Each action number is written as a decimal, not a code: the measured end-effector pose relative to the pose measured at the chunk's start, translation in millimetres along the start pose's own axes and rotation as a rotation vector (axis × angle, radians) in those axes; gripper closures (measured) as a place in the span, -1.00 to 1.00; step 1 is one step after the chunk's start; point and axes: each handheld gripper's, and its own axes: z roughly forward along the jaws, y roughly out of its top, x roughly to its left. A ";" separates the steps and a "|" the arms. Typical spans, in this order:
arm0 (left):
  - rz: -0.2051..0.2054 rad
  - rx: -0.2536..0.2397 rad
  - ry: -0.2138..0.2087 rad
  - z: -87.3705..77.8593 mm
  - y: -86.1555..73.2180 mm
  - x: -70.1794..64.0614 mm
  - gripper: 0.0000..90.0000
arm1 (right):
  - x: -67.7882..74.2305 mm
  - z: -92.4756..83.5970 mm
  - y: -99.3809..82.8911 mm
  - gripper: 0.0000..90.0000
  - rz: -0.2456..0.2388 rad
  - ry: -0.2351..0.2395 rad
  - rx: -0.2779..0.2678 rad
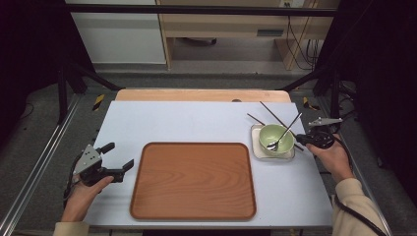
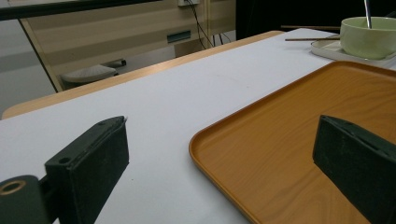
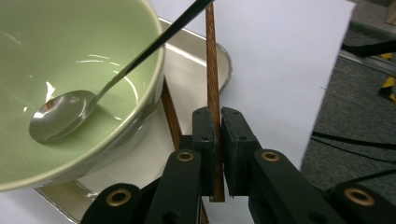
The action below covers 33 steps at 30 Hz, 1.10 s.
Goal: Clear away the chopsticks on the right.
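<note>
A: Clamping down on a chopstick (image 3: 213, 70) there, the right tool (image 3: 217, 140), jaws pinched tight on the brown stick at the right edge of the bench (image 1: 196, 123).

B: And the green bowl (image 1: 275, 137)?

A: Sitting on the small white dish (image 1: 257, 149), a metal spoon (image 1: 280, 137) leaning inside it. A second chopstick (image 3: 171, 112) runs under the bowl's side, across the dish.

B: What about the left tool (image 1: 118, 160)?

A: Spread wide, holding nothing, hovering just beside the left rim of the wooden tray (image 1: 192, 211). The tray lies bare at mid-bench, just left of the dish.
</note>
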 end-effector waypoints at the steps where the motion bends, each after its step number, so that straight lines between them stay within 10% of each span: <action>1: 0.000 -0.003 0.001 -0.2 0.2 0.1 -0.93 | 0.5 -2.6 0.7 0.89 0.015 -0.004 0.001; 24: 0.000 -0.017 0.001 -5.8 2.3 2.7 -0.93 | -2.5 -61.8 8.4 0.89 0.089 -0.216 -0.066; 33: 0.004 -0.010 0.002 -5.5 1.9 2.7 -0.93 | -1.7 -85.6 15.9 0.89 0.111 -0.230 -0.149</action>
